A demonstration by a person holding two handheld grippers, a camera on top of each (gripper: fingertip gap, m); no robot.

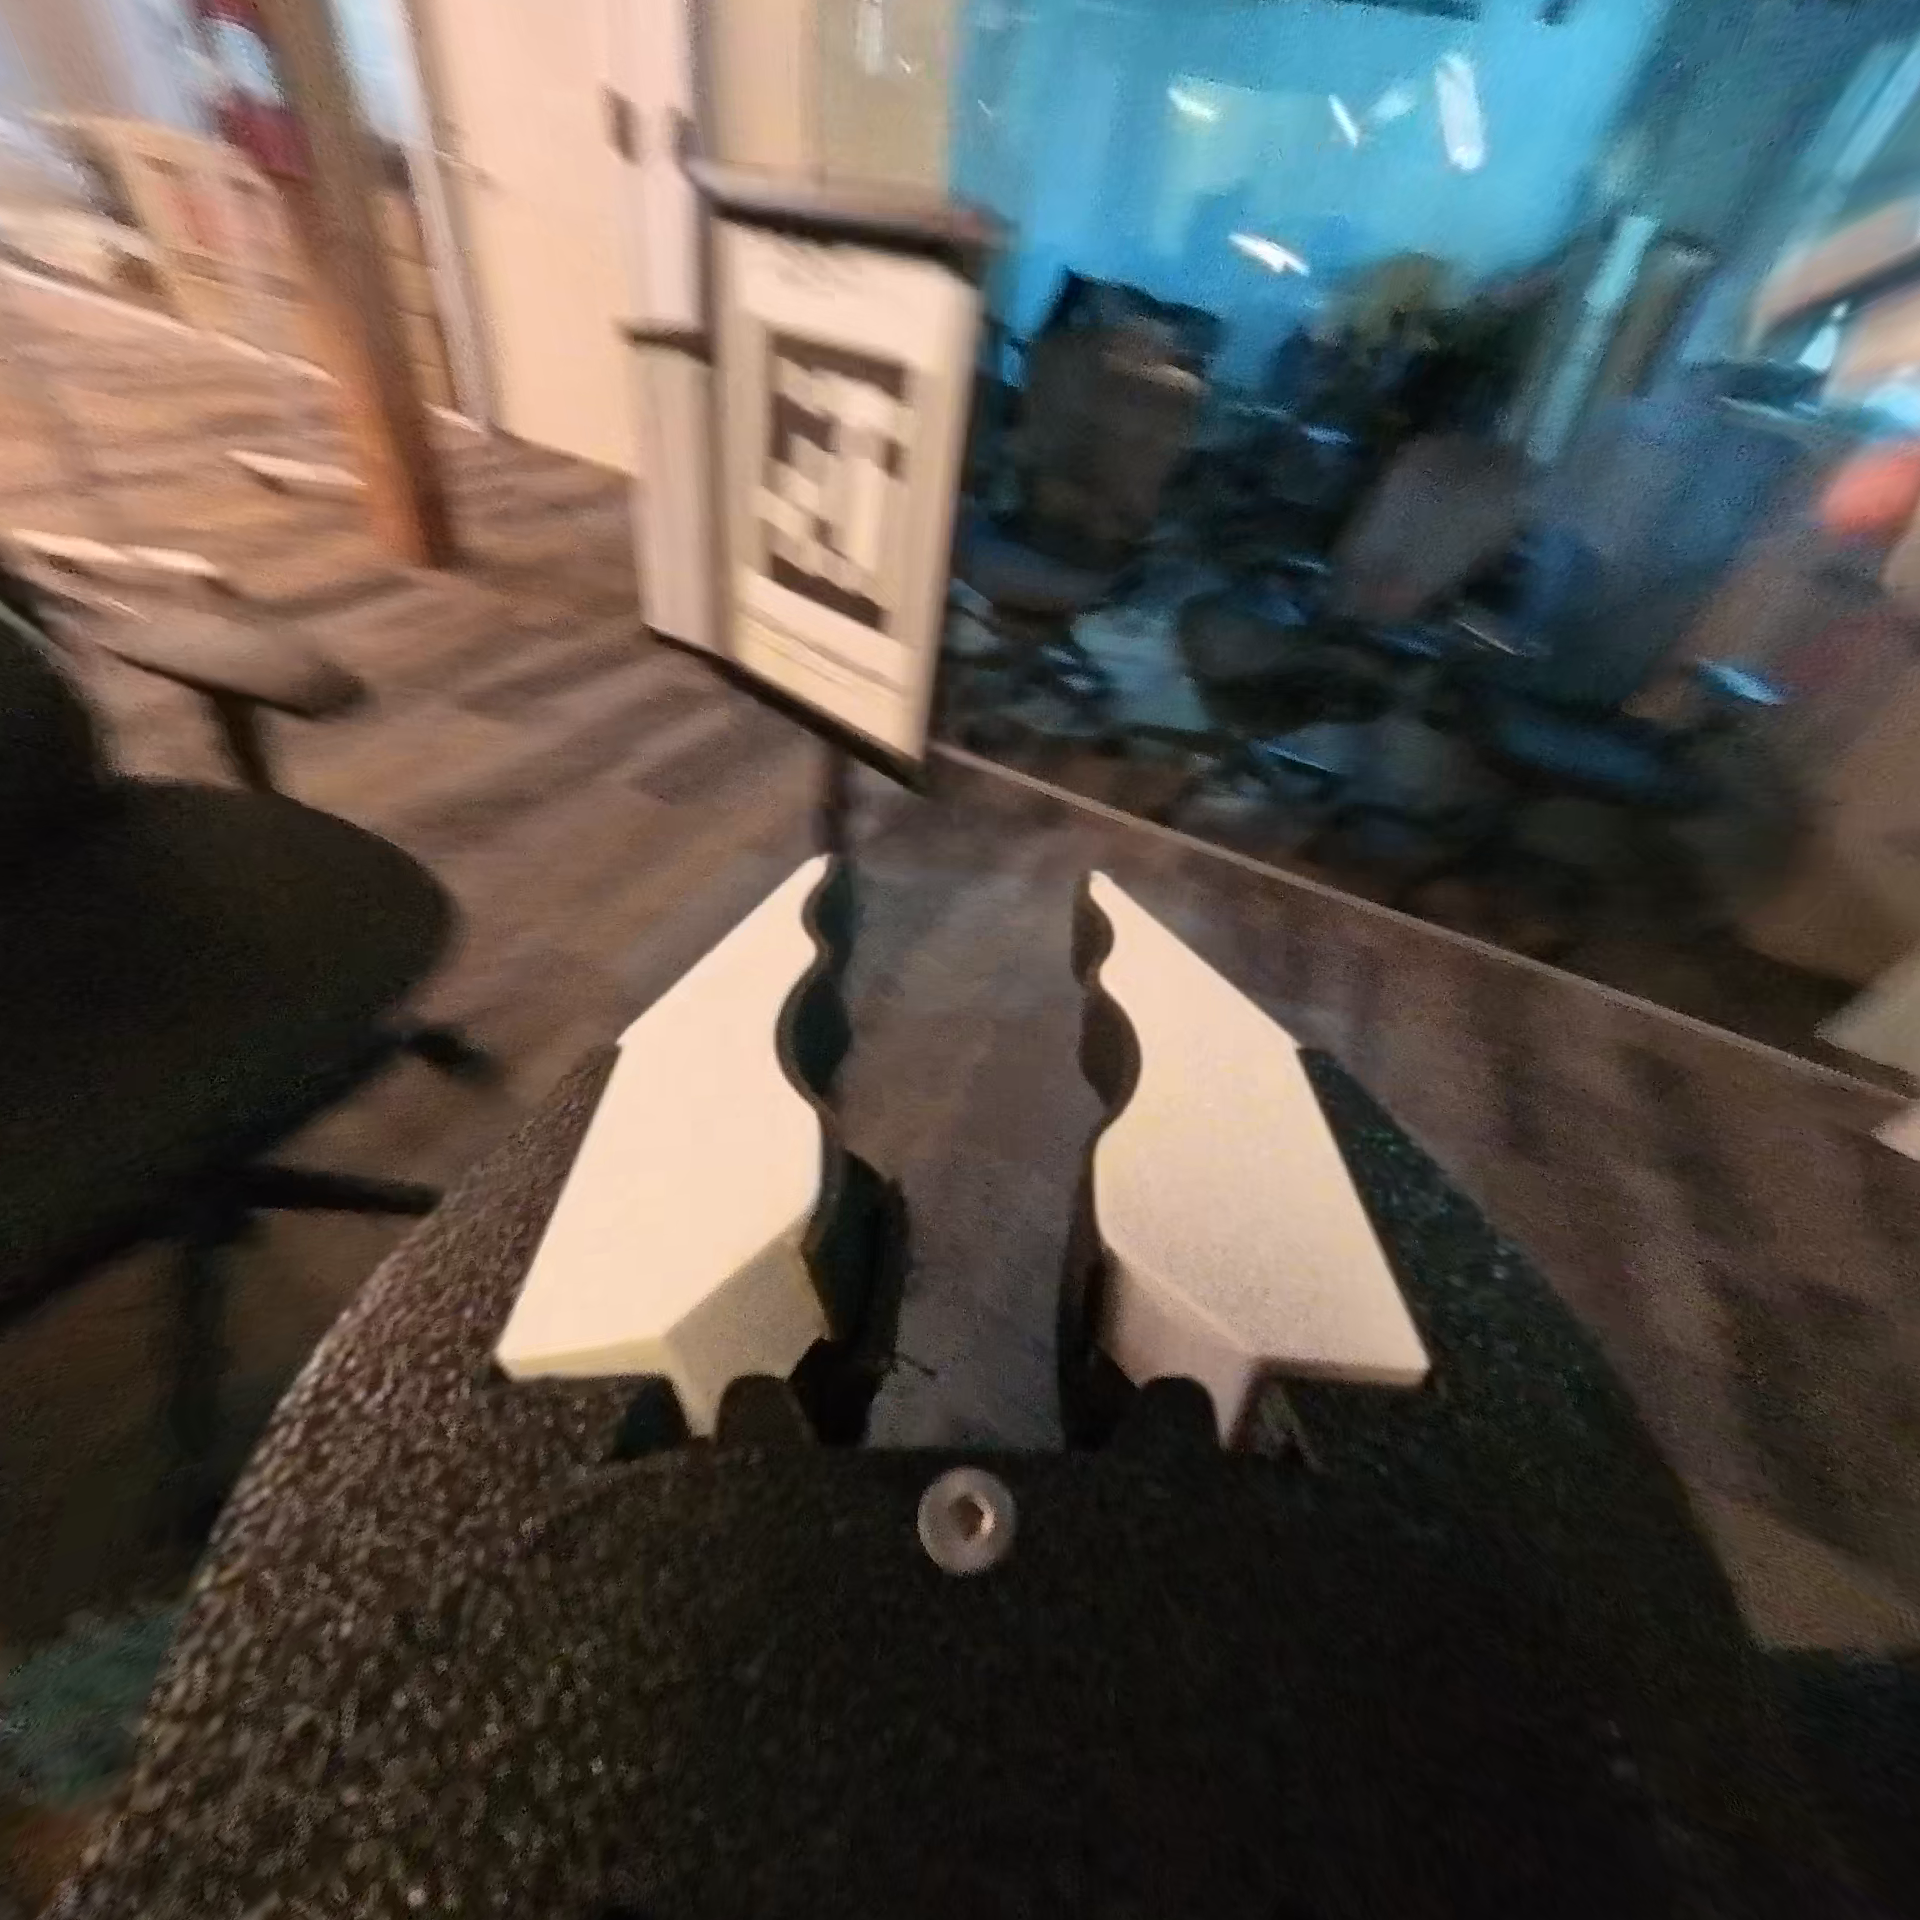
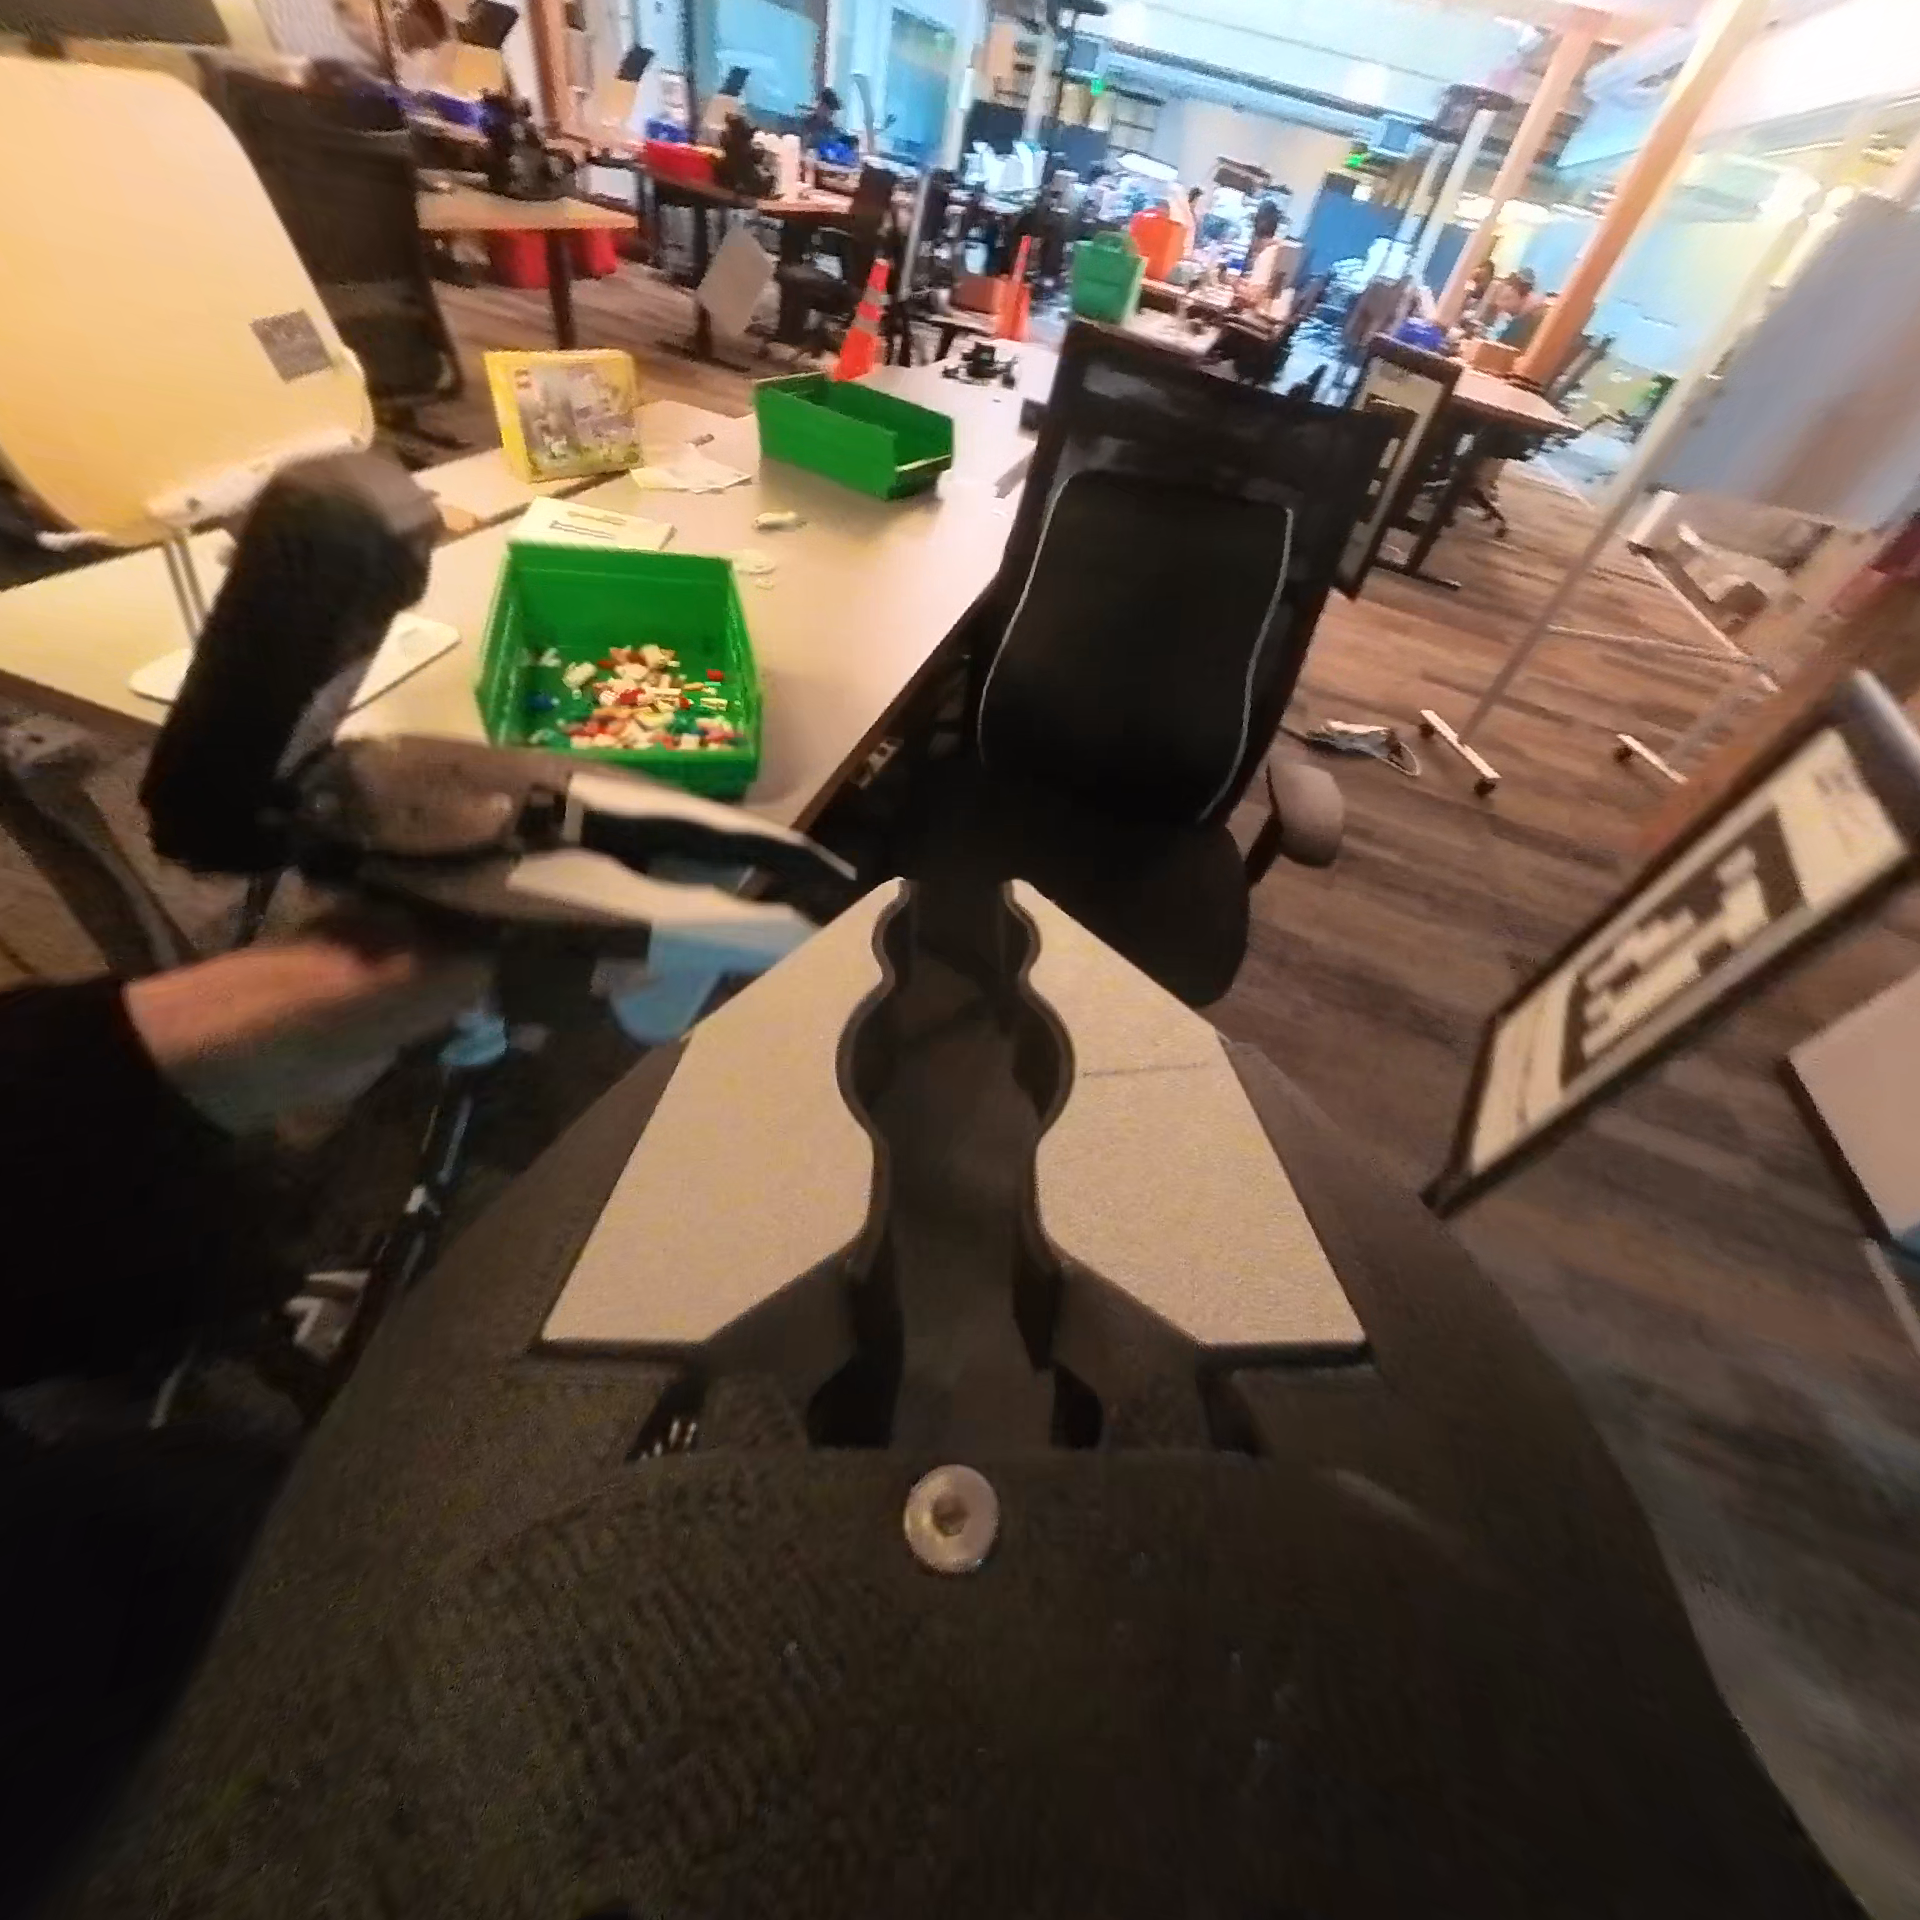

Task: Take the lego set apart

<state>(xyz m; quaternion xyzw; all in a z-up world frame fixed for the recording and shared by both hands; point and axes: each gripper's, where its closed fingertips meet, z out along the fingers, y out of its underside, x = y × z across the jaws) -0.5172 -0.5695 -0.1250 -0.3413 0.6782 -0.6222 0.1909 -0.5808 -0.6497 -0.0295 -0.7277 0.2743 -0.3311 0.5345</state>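
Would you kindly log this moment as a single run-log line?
left gripper: open, empty | right gripper: open, empty | green bin: on table, loose bricks inside | both grippers away from bin

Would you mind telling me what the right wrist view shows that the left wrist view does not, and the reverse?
Only the right wrist view shows the table with the green bin of loose lego pieces, a second green bin, the yellow box, a black office chair, and the left gripper held in a hand; the right gripper is open and empty.

Only the left wrist view shows a blue glass wall and the left gripper up close, open and empty.

Both show the wood floor and a framed black-and-white marker board.
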